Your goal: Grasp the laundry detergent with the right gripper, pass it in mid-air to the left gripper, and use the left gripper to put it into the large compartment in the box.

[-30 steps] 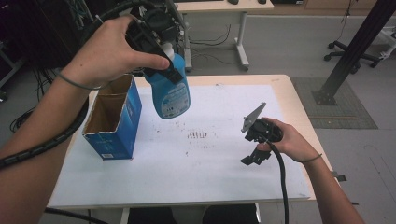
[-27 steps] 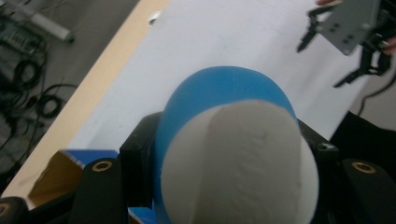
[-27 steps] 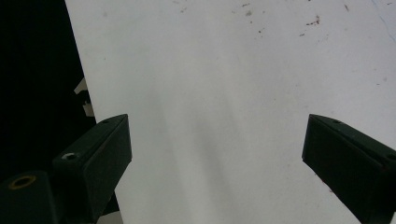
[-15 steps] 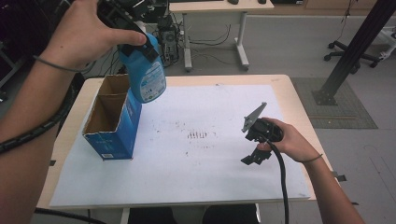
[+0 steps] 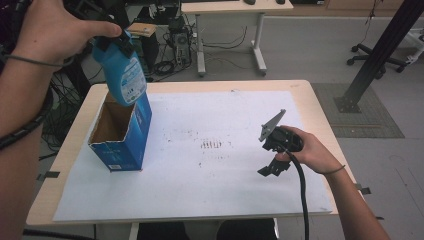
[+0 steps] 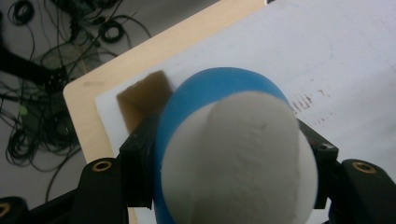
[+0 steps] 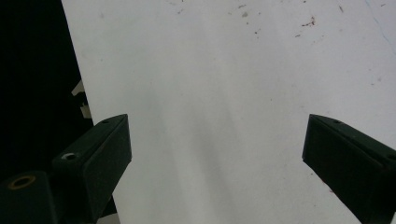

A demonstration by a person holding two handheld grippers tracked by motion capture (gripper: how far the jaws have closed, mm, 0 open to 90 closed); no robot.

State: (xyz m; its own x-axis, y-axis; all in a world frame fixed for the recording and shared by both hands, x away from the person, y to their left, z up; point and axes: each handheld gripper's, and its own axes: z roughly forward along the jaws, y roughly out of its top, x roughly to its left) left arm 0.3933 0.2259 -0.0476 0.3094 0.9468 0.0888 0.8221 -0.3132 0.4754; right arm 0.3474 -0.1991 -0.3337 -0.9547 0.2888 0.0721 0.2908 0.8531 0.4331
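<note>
A blue bottle [image 5: 123,75] with a printed label hangs upright over the open top of a blue cardboard box [image 5: 122,137] at the table's left. My left gripper [image 5: 111,42], mostly hidden under the hand, is shut on the bottle's upper part. In the left gripper view the black jaws press both sides of the blue and white bottle [image 6: 233,149], with the box's brown opening [image 6: 147,93] below and behind it. My right gripper [image 5: 274,164] rests low over the white sheet at the right, held by the right hand. Its jaws stand wide with nothing between them [image 7: 217,158].
A large white sheet [image 5: 225,115] with small dark marks covers most of the wooden table [image 5: 320,125]. Cables, desk legs and an office chair stand on the floor beyond the far edge. A black cable trails from the right gripper toward the near edge.
My left hand has carried the bottle leftward and toward the far side, from above the sheet's middle to above the box. The right gripper has stayed put.
</note>
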